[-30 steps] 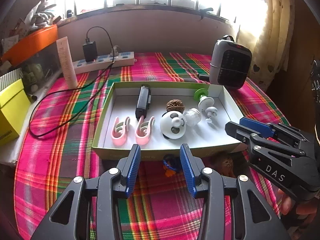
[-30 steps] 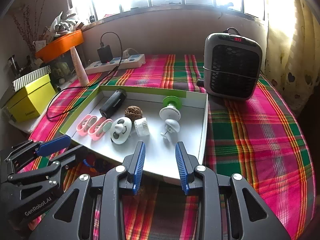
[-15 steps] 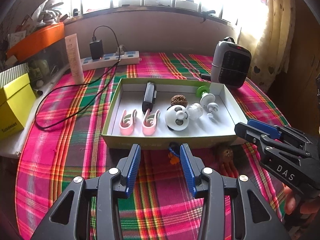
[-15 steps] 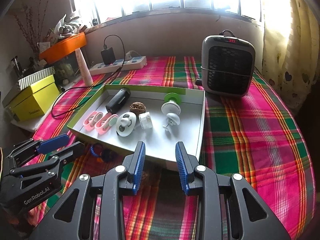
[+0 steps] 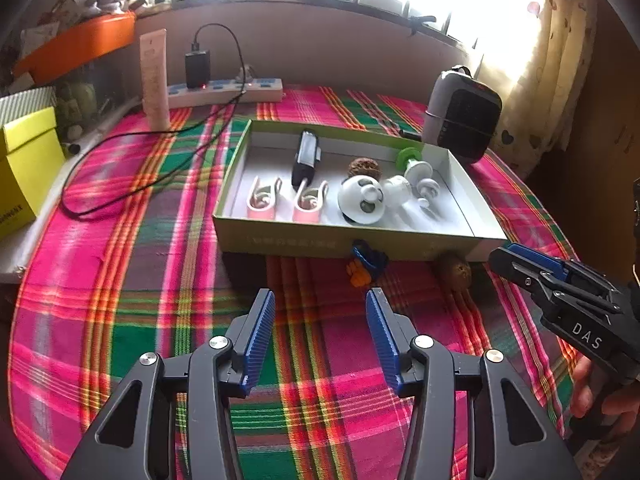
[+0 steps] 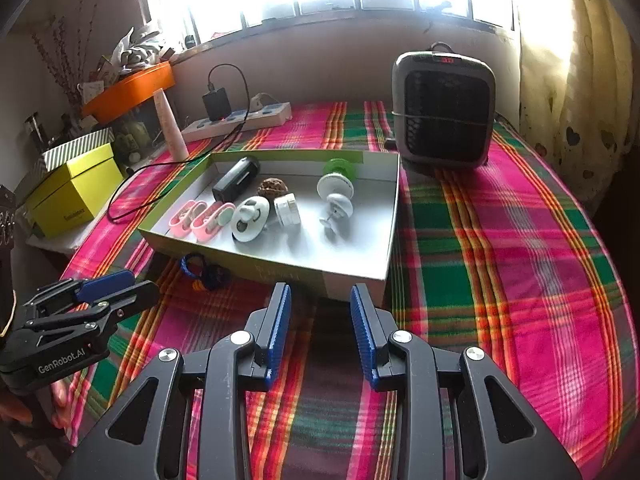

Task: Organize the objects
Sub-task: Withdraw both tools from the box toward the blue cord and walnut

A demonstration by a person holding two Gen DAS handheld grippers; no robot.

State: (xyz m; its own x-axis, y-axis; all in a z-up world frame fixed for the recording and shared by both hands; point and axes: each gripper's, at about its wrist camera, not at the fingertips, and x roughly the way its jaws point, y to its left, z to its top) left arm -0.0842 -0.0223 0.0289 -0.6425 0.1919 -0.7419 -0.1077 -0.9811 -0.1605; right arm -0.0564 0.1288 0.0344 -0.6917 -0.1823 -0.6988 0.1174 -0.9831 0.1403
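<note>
A shallow green-edged box (image 5: 280, 240) (image 6: 356, 272) on the plaid cloth holds two pink clips (image 5: 262, 200), a black cylinder (image 5: 306, 156), a walnut (image 5: 363, 167), a white round panda-face item (image 5: 362, 200), a small white jar (image 5: 397, 190) and a green-and-white suction piece (image 5: 418, 168). On the cloth before the box lie a blue and orange toy (image 5: 366, 264) (image 6: 204, 272) and a second walnut (image 5: 456, 274). My left gripper (image 5: 320, 320) is open and empty, short of the toy. My right gripper (image 6: 320, 312) is open and empty, near the box's front right corner.
A grey heater (image 6: 442, 108) stands behind the box on the right. A power strip (image 5: 224, 92) with a black cable, a pink tube (image 5: 154, 80), a yellow box (image 5: 24, 168) and an orange tray (image 5: 76, 46) stand at the left and back. A curtain (image 6: 580, 80) hangs on the right.
Both grippers have drawn back from the box toward the near table edge, so the toy and loose walnut show in full. Both stay open.
</note>
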